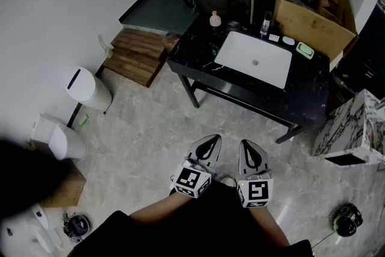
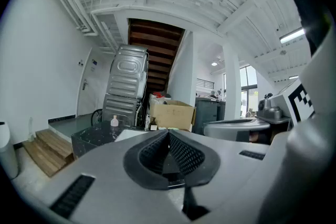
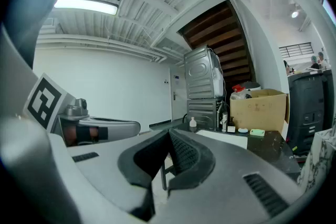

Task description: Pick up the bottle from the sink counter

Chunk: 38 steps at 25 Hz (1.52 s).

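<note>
Left gripper (image 1: 212,142) and right gripper (image 1: 249,150): grey tapered shells, black ribbed pads (image 2: 185,152). Each carries a white cube (image 1: 191,180) with black square markers. Clothing (image 1: 210,222) black.

From above: my left gripper (image 1: 209,145) and right gripper (image 1: 249,151), jaws together, side by side, well apart from the black sink counter (image 1: 191,50); the bottle (image 1: 215,19) stands near its far left corner.

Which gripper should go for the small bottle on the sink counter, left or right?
Left, probably. The bottle stands at the counter's left rear corner, on the left gripper's side. The right gripper is equally far off; both are shut and empty.
</note>
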Each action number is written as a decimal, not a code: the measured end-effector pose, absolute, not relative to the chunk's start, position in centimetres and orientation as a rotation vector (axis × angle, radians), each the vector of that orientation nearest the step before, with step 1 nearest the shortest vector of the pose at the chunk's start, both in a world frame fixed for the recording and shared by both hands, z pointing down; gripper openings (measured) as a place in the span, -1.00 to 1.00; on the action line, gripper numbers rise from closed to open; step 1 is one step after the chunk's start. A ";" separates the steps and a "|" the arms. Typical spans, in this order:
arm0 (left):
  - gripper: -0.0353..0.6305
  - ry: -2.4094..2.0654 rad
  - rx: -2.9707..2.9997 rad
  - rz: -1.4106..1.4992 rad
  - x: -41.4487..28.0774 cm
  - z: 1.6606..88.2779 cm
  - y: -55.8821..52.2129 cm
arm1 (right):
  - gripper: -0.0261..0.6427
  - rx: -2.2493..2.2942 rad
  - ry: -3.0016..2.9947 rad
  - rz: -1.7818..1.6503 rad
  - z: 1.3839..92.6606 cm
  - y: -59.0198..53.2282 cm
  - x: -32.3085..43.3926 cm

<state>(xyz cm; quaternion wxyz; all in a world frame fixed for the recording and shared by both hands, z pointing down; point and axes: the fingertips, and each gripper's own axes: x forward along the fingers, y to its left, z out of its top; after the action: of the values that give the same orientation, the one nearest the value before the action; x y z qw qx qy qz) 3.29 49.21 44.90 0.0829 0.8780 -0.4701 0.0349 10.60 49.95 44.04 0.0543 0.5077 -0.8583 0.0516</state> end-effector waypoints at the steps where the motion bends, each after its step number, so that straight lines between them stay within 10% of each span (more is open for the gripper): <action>1: -0.85 -1.402 2.627 0.102 3.5 44.9 49.2 | -0.81 1.524 -2.623 0.161 44.1 50.0 10.5; 38: -0.85 -1.146 2.611 0.099 -10.1 49.0 12.6 | -0.81 1.505 -2.469 0.290 47.3 12.9 -2.0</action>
<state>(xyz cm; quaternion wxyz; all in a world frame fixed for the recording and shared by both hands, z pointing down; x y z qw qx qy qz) -10.08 12.63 49.03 0.1439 0.9056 -0.3975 0.0345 -2.03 12.90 47.29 0.1176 0.5142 -0.8438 0.0992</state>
